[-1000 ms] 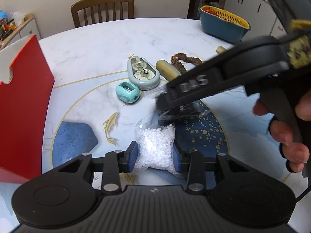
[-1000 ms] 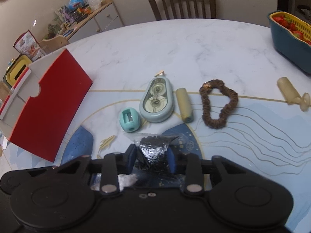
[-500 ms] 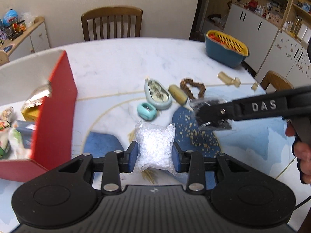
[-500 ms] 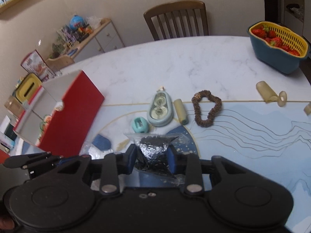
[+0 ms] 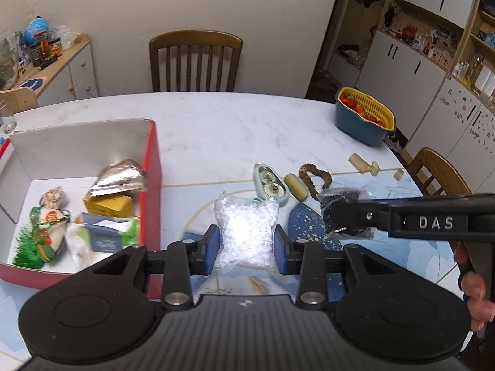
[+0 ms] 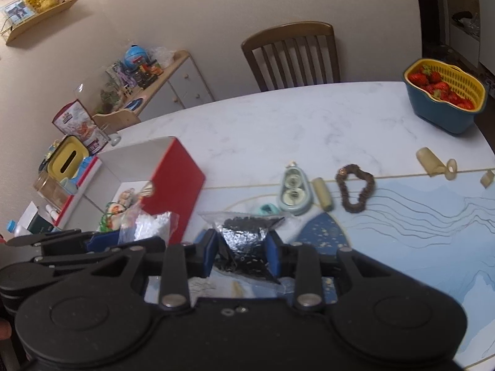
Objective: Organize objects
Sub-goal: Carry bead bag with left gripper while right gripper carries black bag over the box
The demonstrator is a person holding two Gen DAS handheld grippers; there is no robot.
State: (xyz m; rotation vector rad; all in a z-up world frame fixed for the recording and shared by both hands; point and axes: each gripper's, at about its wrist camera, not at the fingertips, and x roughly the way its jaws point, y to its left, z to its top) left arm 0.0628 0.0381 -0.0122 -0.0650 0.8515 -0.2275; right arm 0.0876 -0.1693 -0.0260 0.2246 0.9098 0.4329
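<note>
A: Rising well clear of the height of a second ago and swinging left, bringing the white inside of the open red cardboard box (image 5: pixel 153 167) into view.

B: Gripping what, though?

A: Pinching the clear plastic bag of white beads (image 5: pixel 247 222) between the narrowed blue pads of the left gripper (image 5: pixel 246 244), hanging in the air just right of the box wall. Squeezing the clear plastic bag of black beads (image 6: pixel 244 232) the same way in the right gripper (image 6: pixel 242 253), floating above the white marble table (image 5: pixel 232 123), farther from the box.

B: Worrying about anything?

A: Worrying about slippage, mostly. Holding loose beads through thin film, probably shifting under the pads and slackening the pinch mid-carry.

B: Crowding too, travelling side by side like that.

A: Yes. Risking a knock between tools over the one opening, or snagging a dangling bag corner on the red rim and shoving the light box.

B: Releasing from too high, possibly bouncing off the crumpled silver foil pouch (image 5: pixel 119 177) and splitting a seam, scattering beads.

A: Sweeping low afterwards, likely nudging the mint-green oval tape dispenser (image 5: pixel 272 184) and the brown beaded loop (image 5: pixel 315 176) lying on the table.
</note>
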